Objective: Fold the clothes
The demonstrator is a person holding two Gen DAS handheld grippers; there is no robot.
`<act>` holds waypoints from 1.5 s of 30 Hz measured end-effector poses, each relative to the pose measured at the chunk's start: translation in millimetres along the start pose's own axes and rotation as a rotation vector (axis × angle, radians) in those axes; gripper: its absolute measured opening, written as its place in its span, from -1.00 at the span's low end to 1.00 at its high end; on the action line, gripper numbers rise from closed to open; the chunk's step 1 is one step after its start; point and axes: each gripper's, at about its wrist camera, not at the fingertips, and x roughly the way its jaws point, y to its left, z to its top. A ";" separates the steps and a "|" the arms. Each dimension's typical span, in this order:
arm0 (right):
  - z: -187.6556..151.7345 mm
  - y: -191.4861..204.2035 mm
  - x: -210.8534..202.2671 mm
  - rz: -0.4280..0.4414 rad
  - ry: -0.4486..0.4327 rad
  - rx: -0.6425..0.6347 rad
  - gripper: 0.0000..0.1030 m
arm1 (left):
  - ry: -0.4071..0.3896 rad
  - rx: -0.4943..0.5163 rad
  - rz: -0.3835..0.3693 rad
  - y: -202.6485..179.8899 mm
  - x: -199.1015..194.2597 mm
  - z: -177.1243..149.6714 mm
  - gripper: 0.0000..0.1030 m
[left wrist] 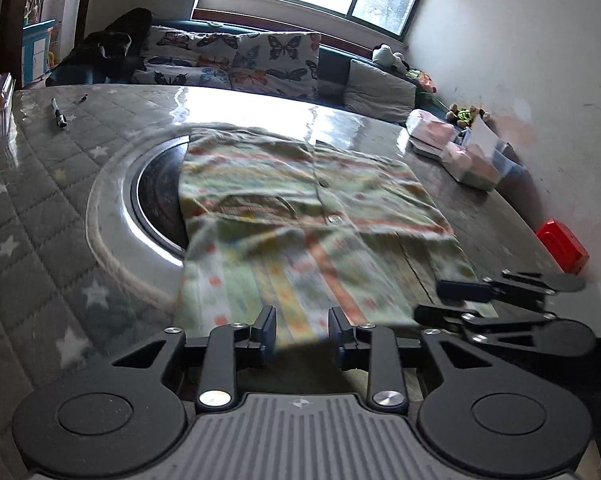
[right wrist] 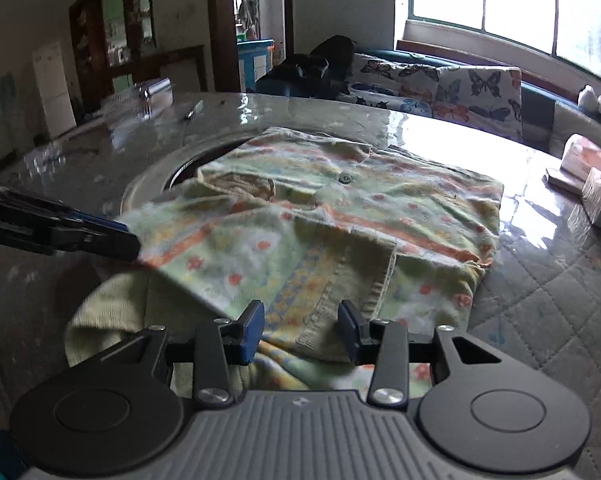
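**Claws open at the shirt's near hem**

Claws on both sides stood wide open with nothing between their pads. In the left wrist view the left claw [left wrist: 302, 330] hovered just over the near edge of the patterned shirt [left wrist: 300, 216], and the right claw [left wrist: 460, 300] showed at its right, lying low across the hem; whether it touched the cloth could not be told. In the right wrist view the right claw [right wrist: 300, 326] straddled a folded-in flap [right wrist: 340, 280] of the shirt, likely a sleeve laid over the body, though neither pad pressed on it.

Beyond the claws the shirt lay flat on the counter [left wrist: 40, 200], button side up, its upper left part draped over a round recessed ring [left wrist: 148, 200] set in the counter. Its side edges ran fairly straight, which suggested the sides were already turned in. A lengthwise fold from hem toward collar seemed still to be made, and the claws looked placed for taking the hem.

Farther off lay a marker [left wrist: 58, 112] at the left and tissue packs [left wrist: 460, 148] at the right, well apart from the shirt, with a butterfly-print sofa [left wrist: 240, 60] behind.
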 end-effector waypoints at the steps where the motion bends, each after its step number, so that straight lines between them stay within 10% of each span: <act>1: -0.6 1.3 -1.5 -0.005 -0.003 -0.004 -0.20 | 0.008 0.004 0.006 -2.5 -1.1 -3.3 -0.39; 17: -21.4 6.2 -50.9 -0.064 -0.045 -0.070 -0.14 | 0.089 -0.091 -0.067 -18.2 -12.2 -19.5 0.01; 25: -39.9 15.3 -60.2 -0.075 -0.014 -0.166 -0.01 | 0.117 -0.142 -0.144 -22.2 -8.5 -19.4 -0.74; 38: -29.2 34.8 -41.4 -0.031 -0.058 -0.273 0.20 | 0.040 -0.158 -0.200 -17.3 -14.3 34.6 -0.79; 45: -1.5 26.0 -14.8 0.043 -0.058 -0.186 -0.44 | 0.035 -0.122 -0.208 -13.5 -12.4 44.5 -0.77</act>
